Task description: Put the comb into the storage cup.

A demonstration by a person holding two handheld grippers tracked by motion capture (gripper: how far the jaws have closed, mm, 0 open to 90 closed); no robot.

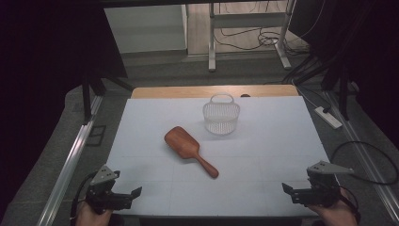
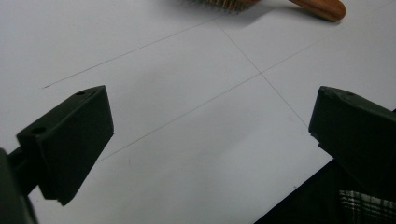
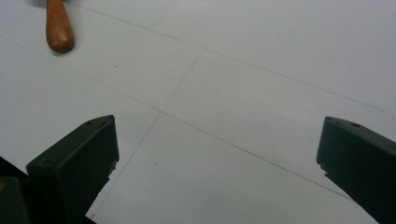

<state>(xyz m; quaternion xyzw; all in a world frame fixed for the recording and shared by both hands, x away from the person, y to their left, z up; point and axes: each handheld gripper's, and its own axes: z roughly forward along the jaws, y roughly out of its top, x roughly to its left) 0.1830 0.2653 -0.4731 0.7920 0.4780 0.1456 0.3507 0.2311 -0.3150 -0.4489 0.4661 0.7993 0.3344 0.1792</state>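
Gaping wide with nothing between their jaws, the left tongs (image 1: 126, 197) and right tongs (image 1: 297, 192) sit at the near corners of the white bench (image 1: 263, 155), both well apart from the one wooden hairbrush (image 1: 184, 146). That brush lies mid-bench, bristles down, handle toward the person. One clear plastic basket (image 1: 221, 116) stands upright just beyond the brush.

a lab or test room: a white-covered table (image 1: 263, 188) on grey carpet (image 1: 155, 75), black curtains (image 1: 51, 56) on both sides, loose cables (image 1: 256, 37), a power strip (image 1: 328, 117), metal rails (image 1: 70, 160).
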